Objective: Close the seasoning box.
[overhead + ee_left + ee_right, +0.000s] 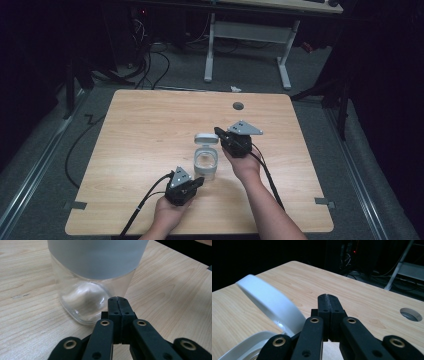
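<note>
High view: a wooden table point(150, 125) carries one item, a clear jar point(205, 165) with a grey-white collar and a hinged white lid point(206, 138). The jar stands upright near the table's middle, toward the person's edge, with its long axis vertical and its mouth pointing up. The lid is swung open and stands on the far side of the mouth, hinge side away from the person.

Left gripper point(196, 181) sits at the jar's near-left, held in the left hand point(170, 212). Its tip is at the jar's base; contact cannot be confirmed from above. Left gripper view shows the jaws pressed together with nothing between them, tip close against the jar's point(87, 297) lower glass wall, slightly right of its centre. The glass base rests flat on the table point(27, 322).

Right gripper point(218, 131) sits at the jar's far-right, held in the right hand point(246, 167), with its grey plate point(245, 128) on top. Its tip points left toward the raised lid and lies just beside it. Right gripper view shows these jaws also pressed together and empty, with the lid point(272, 305) tilted just left of the tip and the collar's rim point(249, 345) at lower left. Whether the tip touches the lid cannot be told.

A round cable hole point(238, 106) lies near the far edge of the table, well apart from the jar. A desk frame point(247, 37) stands on the floor beyond.
</note>
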